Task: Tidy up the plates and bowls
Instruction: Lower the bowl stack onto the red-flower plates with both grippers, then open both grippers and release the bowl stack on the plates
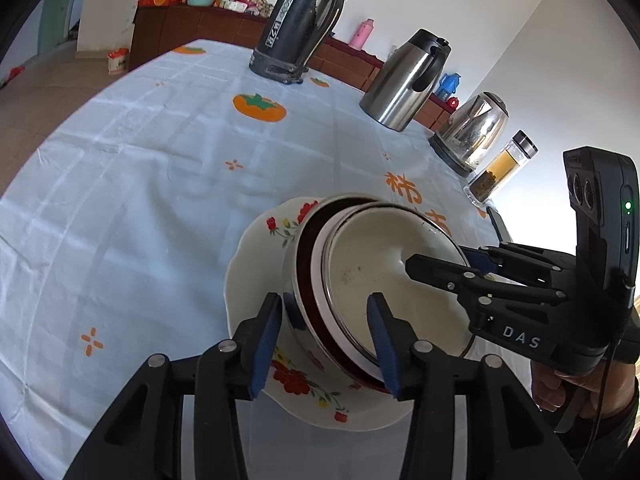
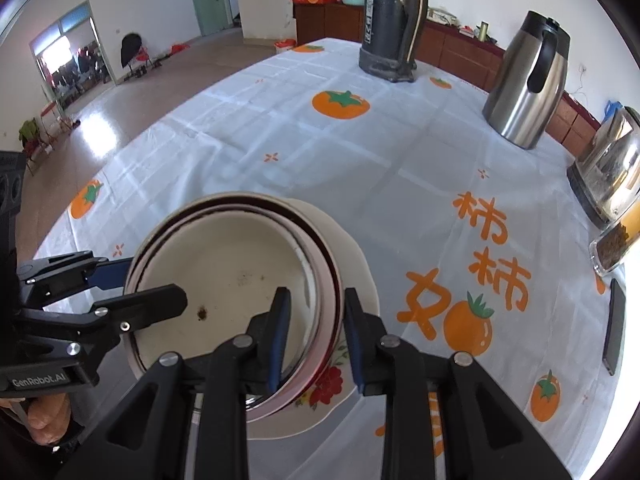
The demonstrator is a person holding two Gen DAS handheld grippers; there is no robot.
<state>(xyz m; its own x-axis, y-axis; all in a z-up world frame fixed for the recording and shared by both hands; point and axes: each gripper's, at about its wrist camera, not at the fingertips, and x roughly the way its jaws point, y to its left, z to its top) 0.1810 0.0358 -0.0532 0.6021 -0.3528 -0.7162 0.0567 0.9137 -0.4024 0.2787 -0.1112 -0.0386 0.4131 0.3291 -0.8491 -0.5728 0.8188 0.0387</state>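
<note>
L gripper points steeply down w/ jaws released, straddling the near rim of the stacked bowls, pads clear of the wall on both sides. R gripper also tilts down, its jaws either side of the bowls' right rim, one finger inside, one outside; they look a touch clear of it, so prob. not clamped, though the fisheye view is poor there. Bowls sit nested on the floral plate on the desk, a person's hand gripping each handle.
</note>
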